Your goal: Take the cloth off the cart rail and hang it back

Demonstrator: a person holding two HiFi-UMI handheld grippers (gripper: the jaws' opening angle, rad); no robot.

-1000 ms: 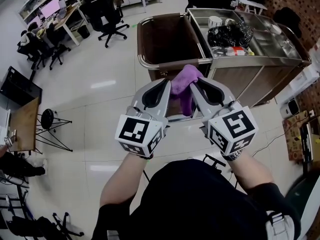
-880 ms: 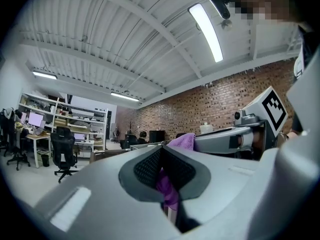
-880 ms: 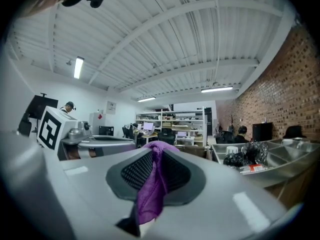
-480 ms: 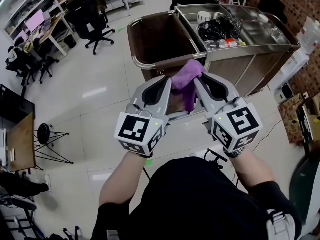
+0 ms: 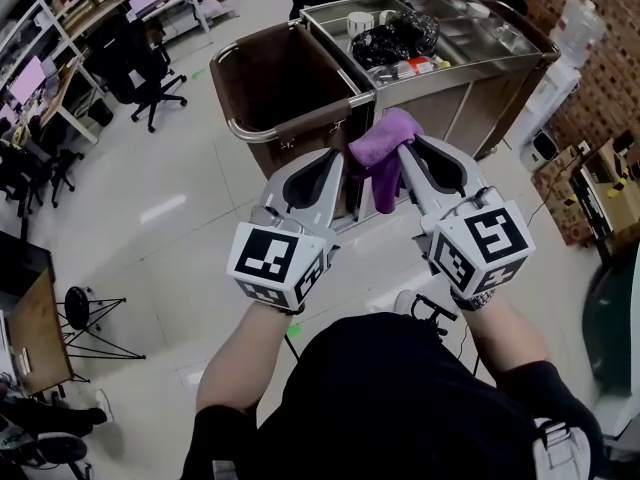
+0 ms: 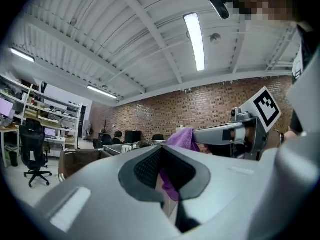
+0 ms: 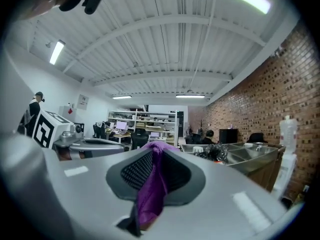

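Right gripper view looks straight along my right hand-held gripper (image 7: 155, 148), whose jaws are drawn in narrow and pinch the purple cloth (image 7: 149, 194). A fold of it stands up past the tips, and the rest runs back between the pads. From the head view, this hand-held gripper (image 5: 404, 150) carries the cloth (image 5: 384, 146) bunched at its tip, with a tail hanging down between my two tools.

My left hand-held gripper (image 5: 336, 160) sits just beside it with its jaws fully together. In the left gripper view I see nothing pinched in those jaws (image 6: 162, 151). The cloth (image 6: 183, 137) shows beyond them, at the other tool's tip.

Past the tips stands the cart (image 5: 300, 68), a brown bin joined to a steel surface (image 5: 480, 43). Its curved chrome rail (image 5: 243, 134) runs round the bin's near edge. The cloth hangs in front of the rail's right corner, and I cannot tell whether it touches.

On the steel surface lie a black bag (image 5: 395, 38), a white cup (image 5: 360, 20) and a bottle with a red label (image 5: 420, 66).

The pale tiled floor (image 5: 150, 218) spreads out below, with a black office chair (image 5: 145, 68) and desks to the left. A brick wall (image 5: 605, 83) stands to the right.

I count two hand-held grippers, one cloth, one cart, one bag, one cup and one bottle.
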